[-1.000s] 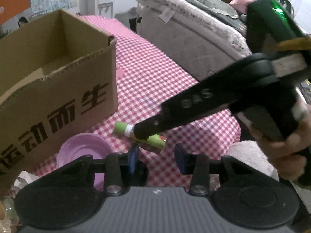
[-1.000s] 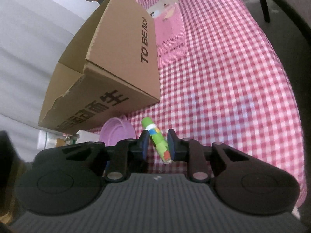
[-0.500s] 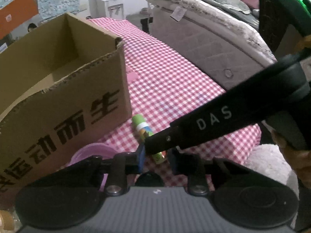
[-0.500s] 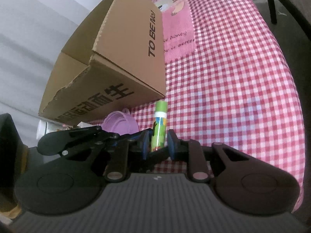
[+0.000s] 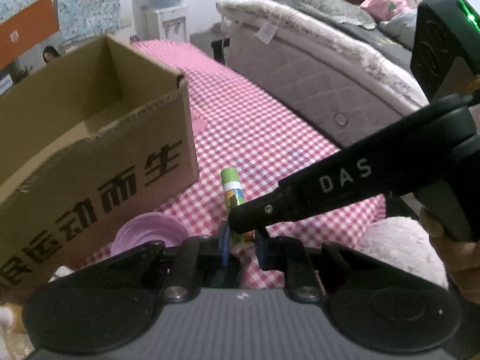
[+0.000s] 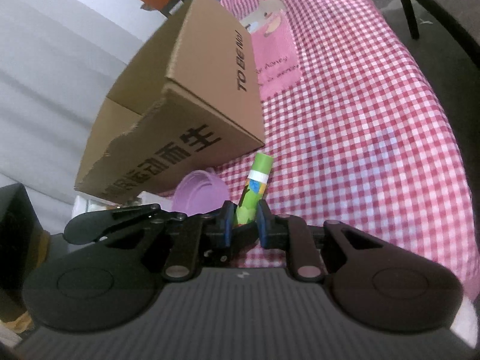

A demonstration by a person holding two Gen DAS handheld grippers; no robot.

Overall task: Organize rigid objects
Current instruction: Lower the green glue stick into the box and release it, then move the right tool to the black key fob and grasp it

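Note:
A green glue-stick tube (image 5: 230,186) with a white band and colourful label stands tilted above the checked cloth. In the right wrist view my right gripper (image 6: 244,223) is shut on the tube (image 6: 255,189) near its lower end. My left gripper (image 5: 242,240) is shut on the tube's bottom end, just below the right gripper's finger (image 5: 315,186), which crosses in from the right. The left gripper's finger (image 6: 120,222) shows at the left of the right wrist view. The open cardboard box (image 5: 90,165) (image 6: 195,90) stands just left of the tube.
A purple plastic bowl (image 5: 147,231) (image 6: 201,192) lies by the box's near corner. The pink checked tablecloth (image 5: 255,120) (image 6: 360,120) runs to a bed (image 5: 315,69) on the right. A person's hand (image 5: 450,240) holds the right gripper. A pale plush thing (image 5: 396,249) sits below.
The left gripper's jaws closed onto the tube's lower end. The tube went from lying across the cloth to standing raised and pointing away, still held by the right gripper.

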